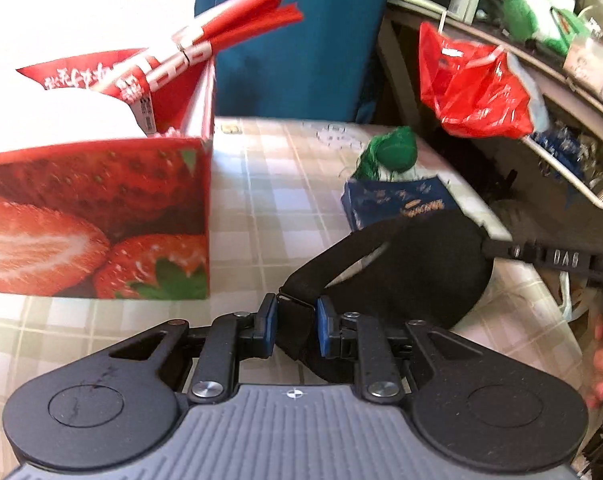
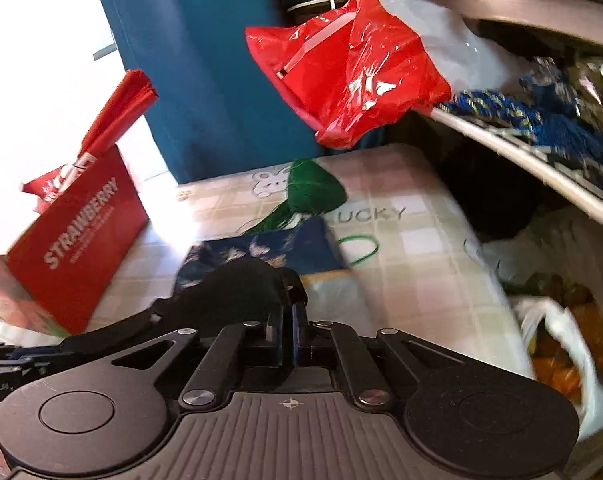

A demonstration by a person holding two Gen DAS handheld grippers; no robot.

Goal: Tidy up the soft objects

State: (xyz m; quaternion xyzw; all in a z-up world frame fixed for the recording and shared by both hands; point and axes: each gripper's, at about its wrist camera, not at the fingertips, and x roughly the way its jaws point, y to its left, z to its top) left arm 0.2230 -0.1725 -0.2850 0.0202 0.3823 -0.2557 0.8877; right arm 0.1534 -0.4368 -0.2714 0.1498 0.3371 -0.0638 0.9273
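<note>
A black cloth pouch with a strap (image 1: 417, 264) hangs stretched just above the checked tablecloth (image 1: 285, 184). My left gripper (image 1: 295, 330) is shut on its strap end. My right gripper (image 2: 288, 320) is shut on the pouch's other edge; the pouch shows in the right wrist view (image 2: 241, 292). Behind it lie a blue patterned packet (image 1: 397, 204) and a green tassel ball (image 1: 395, 150), also in the right wrist view as packet (image 2: 269, 248) and tassel (image 2: 313, 192). The right gripper's fingers (image 1: 557, 260) reach in from the right in the left wrist view.
A strawberry-printed box (image 1: 97, 216) with red folded items stands at the left, also seen in the right wrist view (image 2: 73, 252). A red plastic bag (image 2: 353, 68) hangs from a shelf edge at the right. A white bag (image 2: 561, 344) sits below the table's right edge.
</note>
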